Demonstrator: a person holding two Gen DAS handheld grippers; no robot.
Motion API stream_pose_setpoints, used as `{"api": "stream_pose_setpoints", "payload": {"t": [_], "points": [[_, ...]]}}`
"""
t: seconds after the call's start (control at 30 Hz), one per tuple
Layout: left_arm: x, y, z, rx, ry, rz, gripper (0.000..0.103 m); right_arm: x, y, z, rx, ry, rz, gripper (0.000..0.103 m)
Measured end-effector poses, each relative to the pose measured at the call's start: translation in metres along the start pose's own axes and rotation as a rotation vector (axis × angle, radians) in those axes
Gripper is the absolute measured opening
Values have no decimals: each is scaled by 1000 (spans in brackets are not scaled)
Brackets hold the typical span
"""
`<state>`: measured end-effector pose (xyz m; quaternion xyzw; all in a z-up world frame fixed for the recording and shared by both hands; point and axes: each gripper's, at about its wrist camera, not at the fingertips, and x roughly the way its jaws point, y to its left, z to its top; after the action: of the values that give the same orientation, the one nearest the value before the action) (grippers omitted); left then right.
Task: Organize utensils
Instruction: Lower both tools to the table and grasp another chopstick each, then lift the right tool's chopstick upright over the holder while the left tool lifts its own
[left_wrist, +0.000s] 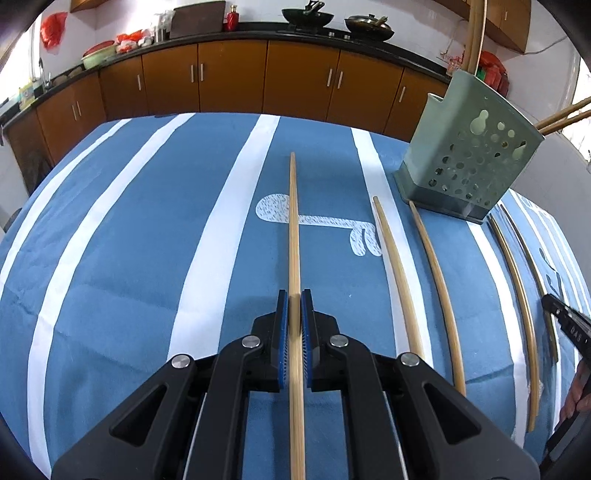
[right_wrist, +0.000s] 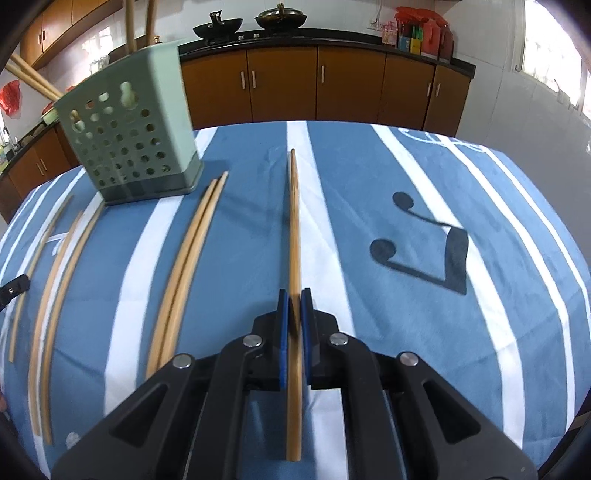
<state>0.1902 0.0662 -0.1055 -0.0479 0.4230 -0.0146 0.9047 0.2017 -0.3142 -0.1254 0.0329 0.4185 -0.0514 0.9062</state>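
Wooden chopstick (left_wrist: 294, 236) clamped between jaws

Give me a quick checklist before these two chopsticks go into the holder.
1. Left gripper shut on its chopstick: ok.
2. Right gripper shut on its chopstick: ok.
3. Holder upright on the cloth: ok.
4. Room inside the holder: cannot tell, though some chopsticks already stand in it.
5. Loose chopsticks left on the cloth: not ok, several remain.
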Motion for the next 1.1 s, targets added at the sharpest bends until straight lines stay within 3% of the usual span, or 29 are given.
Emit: {"api": "stream_pose_setpoints", "payload": {"t": [0.57,1.1], "points": [[1,9,-1,-43,-4,-55,9,5,-7,2,36,-3,28,9],[2,7,0,-45,-5,-56,9,4,-8,1,41,-4,34,9]]}}
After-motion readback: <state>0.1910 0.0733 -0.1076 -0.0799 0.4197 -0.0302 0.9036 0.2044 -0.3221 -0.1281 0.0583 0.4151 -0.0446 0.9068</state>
